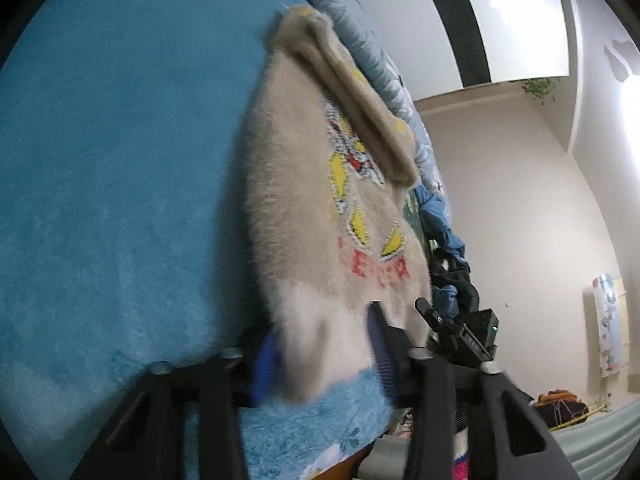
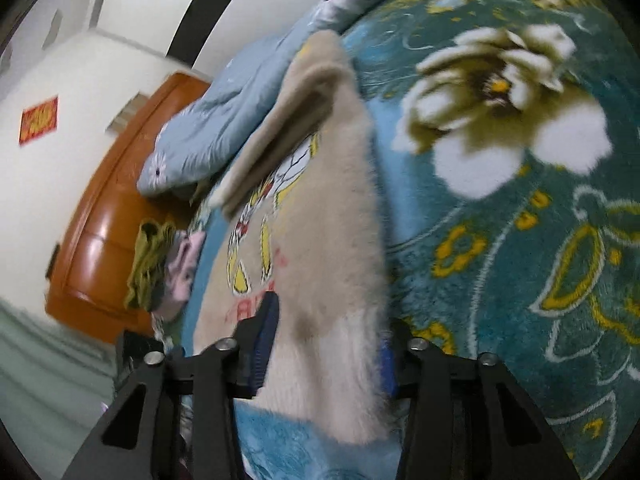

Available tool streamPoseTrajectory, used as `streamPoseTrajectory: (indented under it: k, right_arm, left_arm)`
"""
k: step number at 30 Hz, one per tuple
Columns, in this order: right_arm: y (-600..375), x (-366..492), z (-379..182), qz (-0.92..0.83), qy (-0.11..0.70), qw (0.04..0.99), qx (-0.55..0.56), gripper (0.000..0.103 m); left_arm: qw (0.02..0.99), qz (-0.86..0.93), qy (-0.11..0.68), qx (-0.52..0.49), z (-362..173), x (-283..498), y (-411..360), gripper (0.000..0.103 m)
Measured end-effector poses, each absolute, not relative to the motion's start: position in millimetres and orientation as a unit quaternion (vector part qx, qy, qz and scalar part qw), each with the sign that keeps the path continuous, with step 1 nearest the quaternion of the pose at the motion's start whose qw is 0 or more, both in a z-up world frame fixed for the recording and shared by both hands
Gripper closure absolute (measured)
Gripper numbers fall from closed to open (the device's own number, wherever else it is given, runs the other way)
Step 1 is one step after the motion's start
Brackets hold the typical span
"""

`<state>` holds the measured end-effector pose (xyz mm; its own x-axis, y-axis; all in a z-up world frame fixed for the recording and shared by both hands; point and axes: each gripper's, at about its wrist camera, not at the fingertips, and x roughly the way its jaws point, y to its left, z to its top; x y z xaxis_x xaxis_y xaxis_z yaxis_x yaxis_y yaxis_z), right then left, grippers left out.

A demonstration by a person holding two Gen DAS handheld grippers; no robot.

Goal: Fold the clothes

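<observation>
Left gripper (image 1: 324,356): blue pads either side of the near hem corner of a fuzzy beige sweater (image 1: 320,208), fabric bunched between them, pinching it. The sweater corner droops just below the pads over a light-blue plush blanket (image 1: 100,160).

Right gripper (image 2: 326,348): same deal, blue pads clamped on the other hem corner of the sweater (image 2: 320,264), thick fluffy fabric fills the gap between the pads.

The sweater runs straight ahead of both grippers, front side up, lying on the bed. Print on the chest: cartoon figure (image 1: 352,168) in yellow, white and red, with red lettering (image 1: 376,268) below it nearest the grippers; the text is blurred and unreadable. At the far end one sleeve (image 1: 352,92) is folded across the chest.

Right of the left gripper: the other gripper's black body (image 1: 468,332) just beside the sweater edge, then a heap of blue and dark clothes (image 1: 444,240).

Right of the right gripper: a teal floral blanket (image 2: 520,208) with big white flowers. Left of it: a small pile of olive and pink clothes (image 2: 164,264), and an orange wooden bed frame (image 2: 104,216).

Far ahead: a pale-blue flowered quilt (image 2: 224,120) bunched beyond the sweater, then a white wall with a red paper sign (image 2: 38,126).
</observation>
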<state>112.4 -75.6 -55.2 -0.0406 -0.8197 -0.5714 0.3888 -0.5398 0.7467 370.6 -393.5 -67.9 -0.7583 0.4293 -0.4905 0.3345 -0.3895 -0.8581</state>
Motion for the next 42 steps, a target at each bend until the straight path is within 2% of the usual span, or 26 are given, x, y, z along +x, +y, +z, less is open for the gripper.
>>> streamPoseTrajectory:
  k: [1,2,5,15,28,34,42]
  right_arm:
    - [-74.8,112.7,-54.3,-0.696,-0.199,0.432,0.538,0.084]
    - [-74.7,113.3,-52.7,-0.699,-0.196,0.429,0.538,0.088]
    - [-73.0,117.9,-46.4,-0.704,-0.185,0.426,0.537,0.093]
    - [-74.0,155.9,-3.1,-0.709,-0.156,0.463,0.508,0.094]
    - [-45.8,226.4,45.8,-0.702,-0.155,0.508,0.474,0.095]
    - [-51.3,231.4,56.0,-0.702,-0.158,0.513,0.468,0.095]
    - [-66.6,205.8,71.0,-0.711,-0.179,0.501,0.460,0.095]
  left_arm:
    - [0.025,0.756,-0.554,-0.347,-70.4,371.3,-393.9,0.082]
    - [0.020,0.754,-0.557,-0.347,-73.0,372.1,-394.4,0.090]
    - [0.010,0.755,-0.559,-0.342,-73.5,378.0,-396.0,0.093]
    - [0.019,0.794,-0.537,-0.285,-31.7,419.0,-396.6,0.094]
    - [0.046,0.816,-0.517,-0.253,-9.1,501.1,-394.6,0.094]
    - [0.060,0.815,-0.525,-0.239,-6.3,496.0,-402.6,0.094]
    - [0.086,0.827,-0.514,-0.212,26.2,469.0,-435.8,0.094]
